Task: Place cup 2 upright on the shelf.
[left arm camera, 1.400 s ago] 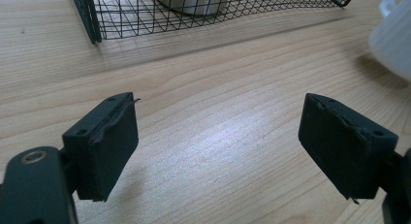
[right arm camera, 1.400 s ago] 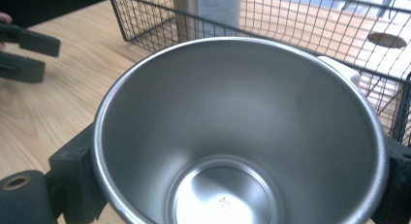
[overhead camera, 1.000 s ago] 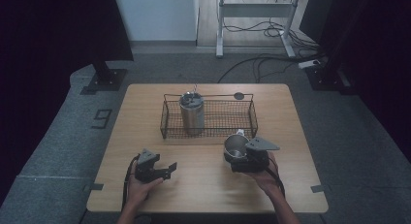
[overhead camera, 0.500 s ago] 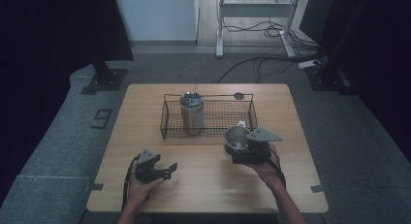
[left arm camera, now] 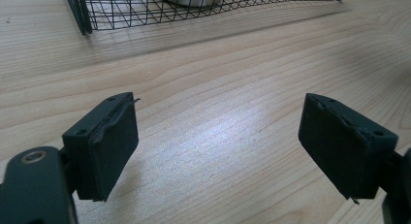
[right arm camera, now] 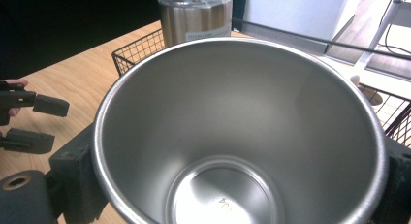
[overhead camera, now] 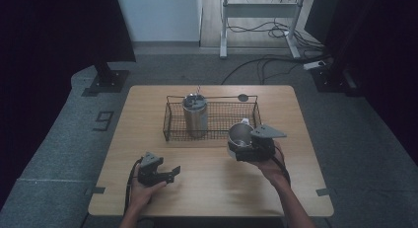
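Both tongs: my right gripper clamps the steel cup beside the wire basket; my left gripper gapes empty over the table

Dim room, glare on tabletop

i can make out faint stamped digits on the inside bottom of the steel cup, something like "304", though i can't be sure. the lidded tumbler carries a pale label strip, but its print is too small for me to read.
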